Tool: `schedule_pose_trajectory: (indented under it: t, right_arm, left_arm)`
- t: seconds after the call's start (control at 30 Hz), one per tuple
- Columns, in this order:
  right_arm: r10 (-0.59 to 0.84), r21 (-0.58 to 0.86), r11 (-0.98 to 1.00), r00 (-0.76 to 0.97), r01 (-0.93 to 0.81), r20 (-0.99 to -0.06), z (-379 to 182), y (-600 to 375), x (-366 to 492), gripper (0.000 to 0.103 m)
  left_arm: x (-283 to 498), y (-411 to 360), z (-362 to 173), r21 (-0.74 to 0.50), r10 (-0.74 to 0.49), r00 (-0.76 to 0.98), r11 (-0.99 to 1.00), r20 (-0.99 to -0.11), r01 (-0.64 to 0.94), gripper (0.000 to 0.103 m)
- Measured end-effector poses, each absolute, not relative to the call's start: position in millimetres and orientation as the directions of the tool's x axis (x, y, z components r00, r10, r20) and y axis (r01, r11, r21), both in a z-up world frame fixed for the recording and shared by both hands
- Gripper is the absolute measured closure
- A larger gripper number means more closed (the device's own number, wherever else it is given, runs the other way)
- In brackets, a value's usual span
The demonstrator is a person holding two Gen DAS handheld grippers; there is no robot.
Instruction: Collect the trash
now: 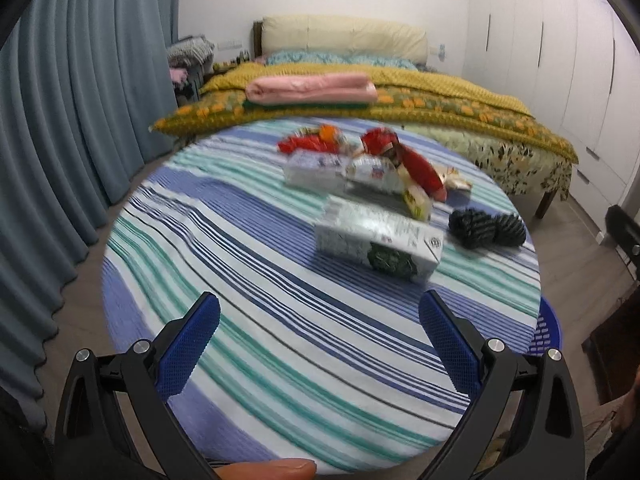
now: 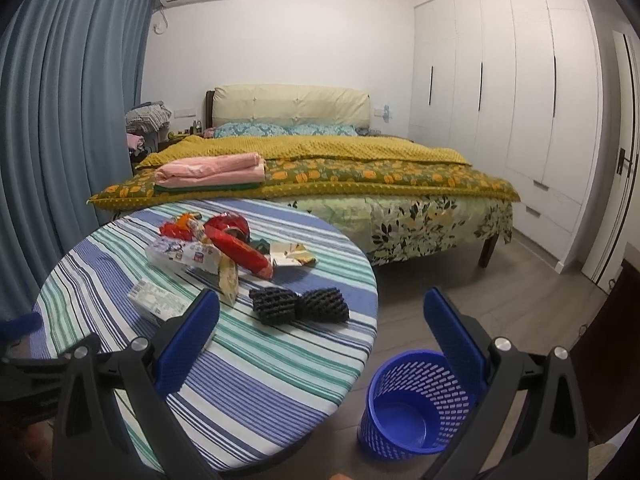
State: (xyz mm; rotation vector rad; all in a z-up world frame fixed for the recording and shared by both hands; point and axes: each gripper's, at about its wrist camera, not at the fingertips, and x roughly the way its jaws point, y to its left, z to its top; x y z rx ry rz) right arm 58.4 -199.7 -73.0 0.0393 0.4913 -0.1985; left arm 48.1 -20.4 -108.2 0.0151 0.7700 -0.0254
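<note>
Left tongs (image 1: 319,312) (spread, empty) hover just before the carton (image 1: 378,235).

L gripper (image 1: 319,322) is hanging w/ jaws spread wide, nothing btwn its blue pads (image 1: 188,350). R gripper (image 2: 321,322) is doing likewise, jaws wide apart, holding nothing.

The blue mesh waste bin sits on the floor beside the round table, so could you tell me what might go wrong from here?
1. The blue mesh waste bin stands low beyond the striped round table, so dropped litter may miss it.
2. The red foil wrapper overlaps neighbouring packets; lifting it could drag them.
3. The black foam netting lies near the table's edge and might slide off.
</note>
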Motion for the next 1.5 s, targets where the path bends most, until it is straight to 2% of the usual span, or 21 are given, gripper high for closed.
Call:
schedule_pose_trajectory:
  t: [0.5,0.87,1.0,1.13,1.2,1.5]
  right_arm:
    - [-0.211,0.012,0.968,0.831,0.253,-0.516,-93,-227,66,0.005]
    - [-0.207,-0.023,0.971,0.795,0.236,-0.57,-117,-223,89,0.005]
    - [-0.143,0.004,0.983,0.788,0.181,-0.599,-127,-220,104,0.005]
    - [-0.013,0.076,0.993,0.742,0.087,-0.67,-146,-232,133,0.005]
    - [0.004,0.078,0.995,0.723,0.069,-0.691,-154,-242,144,0.005]
    - [0.198,0.145,0.98,0.709,-0.136,-0.677,-168,-270,204,0.005]
  left_arm:
    - [124,-103,-158,0.064,0.061,0.68,0.998,-0.73,-0.021,0.004]
    - [123,-10,-165,0.073,0.156,0.634,0.985,-0.758,-0.155,0.004]
    - [122,28,-168,0.08,0.176,0.61,0.98,-0.772,-0.181,0.004]
    - [125,45,-175,0.062,0.131,0.588,0.989,-0.798,-0.136,0.004]
    - [125,44,-180,0.061,0.117,0.572,0.991,-0.812,-0.116,0.005]
    - [128,44,-183,0.04,0.082,0.568,0.996,-0.819,-0.085,0.004]
